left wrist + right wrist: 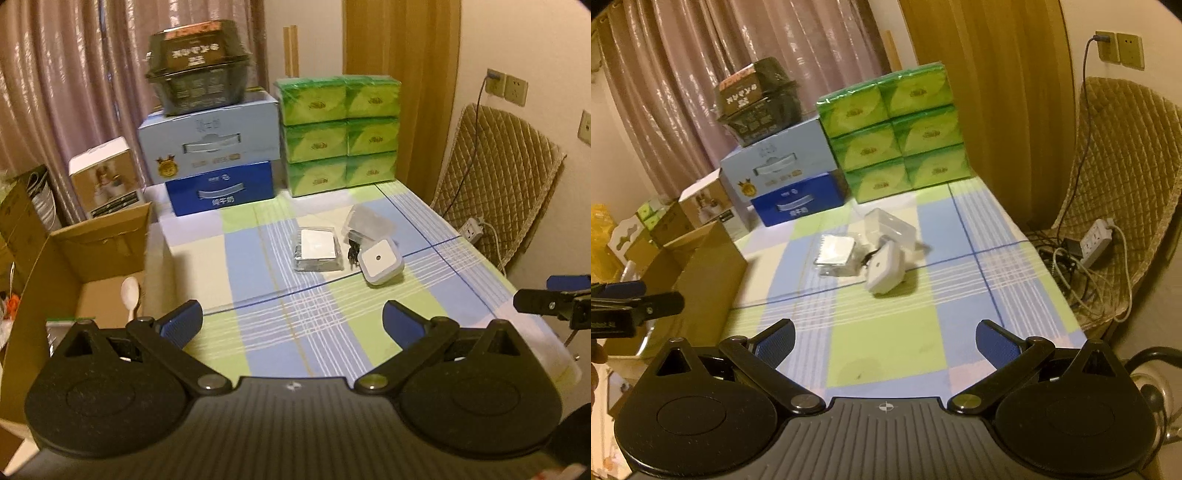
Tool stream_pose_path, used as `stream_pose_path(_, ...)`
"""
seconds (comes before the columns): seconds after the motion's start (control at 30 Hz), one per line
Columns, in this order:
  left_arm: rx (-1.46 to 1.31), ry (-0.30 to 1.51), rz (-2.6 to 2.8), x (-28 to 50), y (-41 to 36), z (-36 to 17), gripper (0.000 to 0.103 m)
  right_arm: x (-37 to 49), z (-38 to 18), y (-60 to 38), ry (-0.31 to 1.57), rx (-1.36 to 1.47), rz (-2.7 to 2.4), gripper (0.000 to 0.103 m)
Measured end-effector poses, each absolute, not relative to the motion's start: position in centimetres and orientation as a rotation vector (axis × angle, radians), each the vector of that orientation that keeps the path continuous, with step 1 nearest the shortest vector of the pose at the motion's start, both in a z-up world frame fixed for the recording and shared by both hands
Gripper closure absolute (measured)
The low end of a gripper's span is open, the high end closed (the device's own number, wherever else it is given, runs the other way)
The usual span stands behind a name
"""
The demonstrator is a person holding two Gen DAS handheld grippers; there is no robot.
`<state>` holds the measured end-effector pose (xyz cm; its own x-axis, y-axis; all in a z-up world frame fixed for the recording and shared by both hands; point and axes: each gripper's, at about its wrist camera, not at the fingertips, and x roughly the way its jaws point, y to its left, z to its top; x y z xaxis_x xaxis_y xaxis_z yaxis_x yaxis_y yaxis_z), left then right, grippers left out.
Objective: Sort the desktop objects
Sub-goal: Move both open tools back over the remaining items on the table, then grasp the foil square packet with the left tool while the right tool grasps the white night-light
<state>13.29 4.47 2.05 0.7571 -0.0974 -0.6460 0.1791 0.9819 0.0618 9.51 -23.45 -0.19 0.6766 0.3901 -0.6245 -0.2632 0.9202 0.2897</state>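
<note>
At 12 o'clock on table [258, 258]: white square plug [380, 264], clear-wrapped pkg [317, 251] just beside. Left gripper [291, 321] & right gripper [884, 338] spread wide, holding nothing. Spoon [130, 295] in cardboard box [107, 236] at 9.

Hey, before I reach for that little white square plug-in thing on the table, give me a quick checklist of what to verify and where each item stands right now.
1. Left gripper empty, jaws spread: ok.
2. Right gripper empty, jaws spread: ok.
3. White square plug-in device in plain sight on the checked tablecloth: ok.
4. Room around the device: not ok. A black cable lies against it, and the clear plastic box sits just behind.
5. Path from either gripper to the device: ok, only bare cloth between.
6. Cardboard box beside the table open on top, a white spoon inside: ok. Whether the device belongs there: cannot tell.
</note>
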Motion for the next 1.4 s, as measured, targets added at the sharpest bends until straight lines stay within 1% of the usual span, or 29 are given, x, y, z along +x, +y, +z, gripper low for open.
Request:
stream_pose_path(0.3,0.101,0.701,-0.186,17.5,2.5,-1.8,0.001,13.1,-2.5,-21.8,0.710,0.113,0.349,0.002)
stream_pose_path(0.7,0.027,0.704,-0.166,23.3,3.1,-7.6,0.001,17.3,-8.8,-17.0,0.659,-0.102,0.380,0.002)
stream_pose_path(0.87,0.054,0.680,-0.155,24.7,2.7,-9.7,0.001,19.4,-10.3,-16.0,0.633,-0.152,0.382,0.002)
stream_pose_path(1.07,-0.004,0.703,-0.127,26.7,2.6,-11.0,0.001,20.8,-11.3,-14.5,0.629,-0.194,0.405,0.007)
stream_pose_path(1.27,0.061,0.686,-0.139,28.9,2.2,-10.6,0.001,21.6,-12.2,-11.9,0.602,-0.289,0.433,0.012)
stream_pose_path(1.37,0.067,0.692,-0.129,29.5,2.6,-10.7,0.001,22.0,-13.0,-10.6,0.588,-0.357,0.427,0.016)
stream_pose_path(1.4,0.057,0.696,-0.125,29.6,2.7,-10.7,0.001,22.2,-13.3,-10.4,0.588,-0.374,0.420,0.019)
